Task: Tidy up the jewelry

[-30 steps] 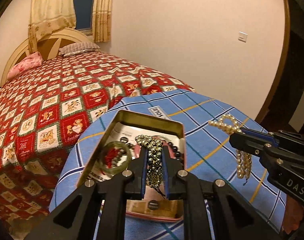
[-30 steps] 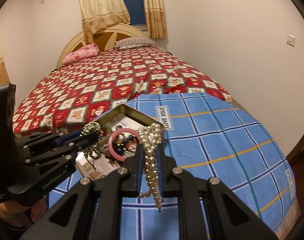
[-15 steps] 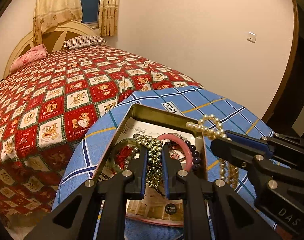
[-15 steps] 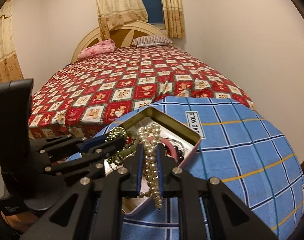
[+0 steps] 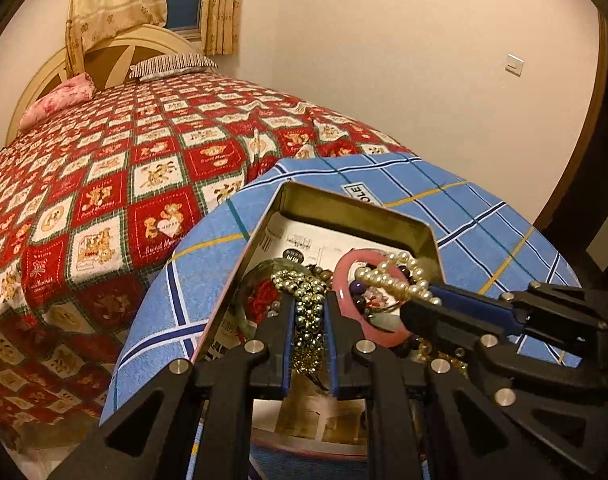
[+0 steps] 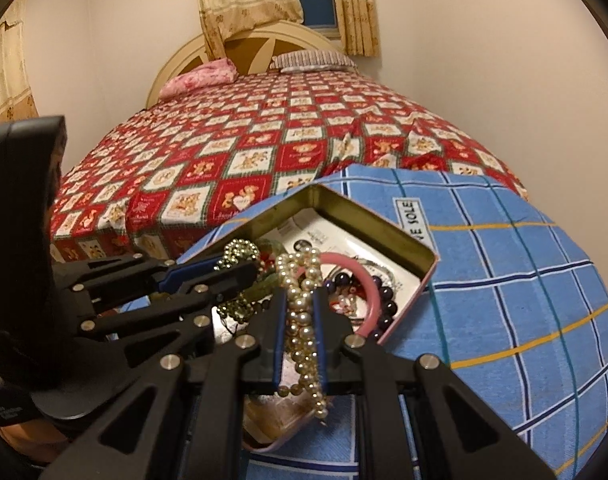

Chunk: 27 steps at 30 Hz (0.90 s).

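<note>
An open metal tin (image 5: 356, 206) (image 6: 368, 216) sits on a blue checked cloth. My left gripper (image 5: 309, 304) is shut on a gold bead necklace (image 5: 306, 320) and holds it over the tin. My right gripper (image 6: 300, 300) is shut on a white pearl necklace (image 6: 302, 320) and holds it over the tin too. The pearls (image 5: 400, 280) and the right gripper (image 5: 436, 306) show in the left wrist view; the left gripper (image 6: 240, 270) and gold beads (image 6: 240, 250) show in the right wrist view. A pink bangle (image 5: 346, 280) (image 6: 368, 284), dark beads (image 6: 386, 304) and a green bangle lie in the tin.
The blue cloth (image 5: 484, 220) (image 6: 524, 280) covers a round table beside a bed with a red patterned quilt (image 5: 124, 180) (image 6: 264, 140). A white wall stands to the right. The two grippers are close together over the tin.
The right gripper has carried the pearl necklace leftward from over the blue cloth to above the tin. Both grippers have moved in closer over the tin, each keeping its necklace.
</note>
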{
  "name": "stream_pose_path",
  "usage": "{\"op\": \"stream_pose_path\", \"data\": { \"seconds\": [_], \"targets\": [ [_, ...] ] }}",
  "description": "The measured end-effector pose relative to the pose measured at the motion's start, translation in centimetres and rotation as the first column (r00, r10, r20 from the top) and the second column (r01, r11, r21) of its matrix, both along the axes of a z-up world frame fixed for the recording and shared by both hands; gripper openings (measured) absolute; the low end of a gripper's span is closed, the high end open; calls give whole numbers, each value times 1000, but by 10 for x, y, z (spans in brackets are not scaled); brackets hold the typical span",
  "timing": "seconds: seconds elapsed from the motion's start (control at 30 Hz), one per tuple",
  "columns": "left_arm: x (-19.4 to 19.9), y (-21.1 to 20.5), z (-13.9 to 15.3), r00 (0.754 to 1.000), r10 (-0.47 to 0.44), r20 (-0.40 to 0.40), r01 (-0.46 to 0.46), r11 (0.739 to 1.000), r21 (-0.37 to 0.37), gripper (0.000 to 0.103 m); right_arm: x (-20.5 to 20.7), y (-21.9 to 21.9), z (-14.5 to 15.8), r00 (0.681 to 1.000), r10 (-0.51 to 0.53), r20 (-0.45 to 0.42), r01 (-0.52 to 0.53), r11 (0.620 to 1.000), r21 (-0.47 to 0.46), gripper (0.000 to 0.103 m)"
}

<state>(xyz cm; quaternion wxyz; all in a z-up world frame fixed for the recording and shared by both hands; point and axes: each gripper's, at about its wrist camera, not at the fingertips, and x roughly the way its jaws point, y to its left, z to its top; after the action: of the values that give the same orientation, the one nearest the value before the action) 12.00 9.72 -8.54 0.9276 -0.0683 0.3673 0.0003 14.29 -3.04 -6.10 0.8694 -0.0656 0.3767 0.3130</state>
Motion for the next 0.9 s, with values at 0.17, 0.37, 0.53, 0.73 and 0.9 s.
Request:
{"op": "stream_pose_path", "data": {
  "seconds": [0.17, 0.37, 0.53, 0.73, 0.9],
  "targets": [
    [2, 1, -4, 1000, -9, -14, 9, 1000, -11, 14, 1, 4, -13, 1000, 15, -26, -15, 1000, -21, 16],
    [-4, 6, 2, 999, 48, -16, -48, 999, -4, 53, -3, 0, -13, 1000, 10, -16, -10, 1000, -23, 24],
    [-24, 11, 21, 996, 76, 46, -75, 997, -11, 65, -11, -17, -3, 999, -39, 9, 39, 999, -22, 60],
    [-42, 10, 40, 992, 85, 96, -84, 996, -7, 66, -26, -36, 15, 995, -87, 50, 88, 996, -3, 63],
    [-54, 8, 51, 987, 98, 125, -97, 995, -8, 66, -40, -43, 27, 991, -93, 100, 93, 996, 1, 67]
  ]
}}
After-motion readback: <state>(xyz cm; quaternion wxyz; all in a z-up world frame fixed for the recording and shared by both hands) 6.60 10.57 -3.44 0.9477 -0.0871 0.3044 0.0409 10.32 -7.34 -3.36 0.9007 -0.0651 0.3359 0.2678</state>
